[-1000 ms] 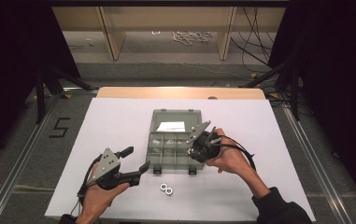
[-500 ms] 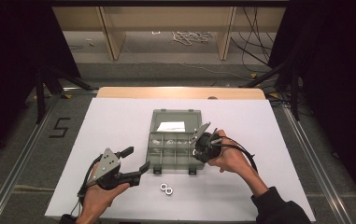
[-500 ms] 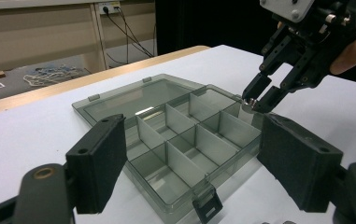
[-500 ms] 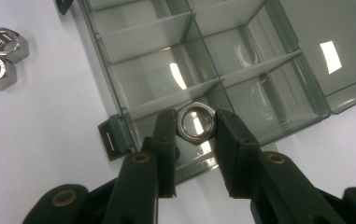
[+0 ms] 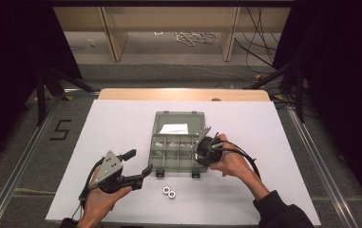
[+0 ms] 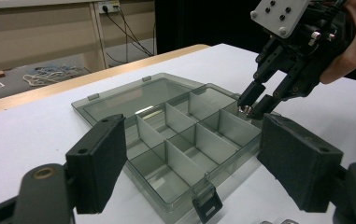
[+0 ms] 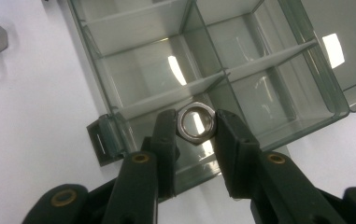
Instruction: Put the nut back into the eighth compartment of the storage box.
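A clear grey compartment box [image 5: 177, 145] lies open in the middle of the white table, its lid flat behind it. My right gripper [image 7: 195, 125] is shut on a steel hex nut [image 7: 195, 122], pads pressing its two sides, just above the box's near right compartment [image 6: 229, 126]. From the left gripper view, that right gripper [image 6: 256, 101] points down at the box's right edge. My left gripper [image 5: 139, 166] rests open at the box's front left corner, nothing between its pads [image 6: 102, 158]. Two more nuts [image 5: 169, 192] lie on the table in front of the box.
A white label [image 5: 174, 128] lies in the open lid. Two black latches [image 5: 195, 174] stick out from the box's front edge. The table's wooden far edge [image 5: 183, 94] borders the floor, where cables [image 5: 193, 37] lie by shelving.
My right gripper has sunk a little with the nut, closer to the box's near right compartment. The left gripper has stayed where it was.
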Motion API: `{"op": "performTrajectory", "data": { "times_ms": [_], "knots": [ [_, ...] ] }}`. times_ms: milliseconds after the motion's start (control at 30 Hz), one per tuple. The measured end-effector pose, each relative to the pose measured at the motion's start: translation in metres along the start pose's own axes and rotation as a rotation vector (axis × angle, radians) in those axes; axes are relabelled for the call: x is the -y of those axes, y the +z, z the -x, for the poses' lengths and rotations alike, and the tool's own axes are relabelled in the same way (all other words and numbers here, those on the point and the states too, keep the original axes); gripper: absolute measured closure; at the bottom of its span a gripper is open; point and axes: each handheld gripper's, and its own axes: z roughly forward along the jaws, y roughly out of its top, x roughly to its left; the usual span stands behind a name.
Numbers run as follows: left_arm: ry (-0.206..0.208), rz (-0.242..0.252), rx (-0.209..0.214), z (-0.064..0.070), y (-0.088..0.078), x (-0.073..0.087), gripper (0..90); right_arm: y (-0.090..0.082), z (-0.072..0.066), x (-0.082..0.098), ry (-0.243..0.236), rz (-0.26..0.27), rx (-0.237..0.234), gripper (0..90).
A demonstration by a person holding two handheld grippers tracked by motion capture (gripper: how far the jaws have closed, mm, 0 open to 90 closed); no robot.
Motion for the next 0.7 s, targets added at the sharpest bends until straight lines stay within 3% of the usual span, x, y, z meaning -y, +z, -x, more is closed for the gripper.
{"op": "performTrajectory", "data": {
  "times_ms": [200, 267, 300, 700],
  "knots": [
    [-0.016, -0.017, -0.005, 0.002, -0.001, 0.001, 22.8, -0.009, -0.003, -0.005, 0.004, 0.011, 0.054, 59.9],
    [0.017, -0.01, -0.007, -0.001, -0.001, 0.0, 22.8, -0.016, -0.006, -0.007, 0.002, 0.03, 0.06, 56.0],
    [0.004, -0.005, -0.001, 0.0, 0.0, 0.0, 22.8, -0.019, -0.007, -0.009, 0.002, 0.047, 0.066, 53.7],
    [0.001, -0.004, -0.007, 0.0, -0.001, 0.0, 22.8, -0.034, -0.03, -0.023, -0.024, 0.14, 0.041, 33.7]
  ]
}}
